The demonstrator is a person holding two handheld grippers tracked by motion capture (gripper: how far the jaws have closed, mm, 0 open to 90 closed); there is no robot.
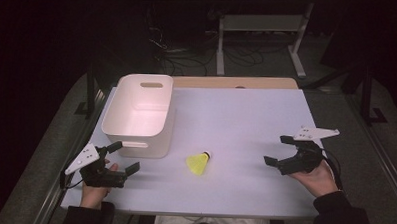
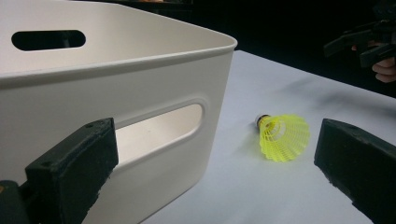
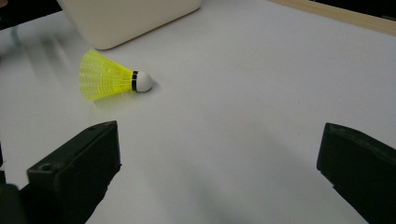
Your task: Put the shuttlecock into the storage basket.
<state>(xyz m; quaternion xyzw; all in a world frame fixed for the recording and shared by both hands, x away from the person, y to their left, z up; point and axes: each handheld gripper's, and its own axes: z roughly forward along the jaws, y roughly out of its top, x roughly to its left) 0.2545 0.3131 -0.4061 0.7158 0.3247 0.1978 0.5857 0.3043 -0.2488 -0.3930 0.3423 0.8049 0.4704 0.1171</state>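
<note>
Shuttlecock (image 1: 198,162): yellow skirt, white cork tip with a black band; lies on its side on the table (image 1: 246,123), near the front edge and a little left of its middle; nothing touches it. In the left gripper view (image 2: 284,136) its skirt opens toward the camera; in the right gripper view (image 3: 112,81) the tip points right.
Bin (image 1: 140,115): white, open-topped, slot handles in its short walls; stands at the table's left edge, from the far left corner toward the middle; its near wall is just left of the shuttlecock and apart from it.
Left gripper (image 1: 119,158): held near the front left corner, just before the bin's near wall; jaws spread wide, nothing between them; the bin's handle slot and the shuttlecock lie ahead of it.
Right gripper (image 1: 280,151): held near the right edge, well apart from the shuttlecock; jaws spread wide, nothing between them, aimed left across the table toward the shuttlecock.
Hands: one on each gripper, dark sleeves at the front edge.
</note>
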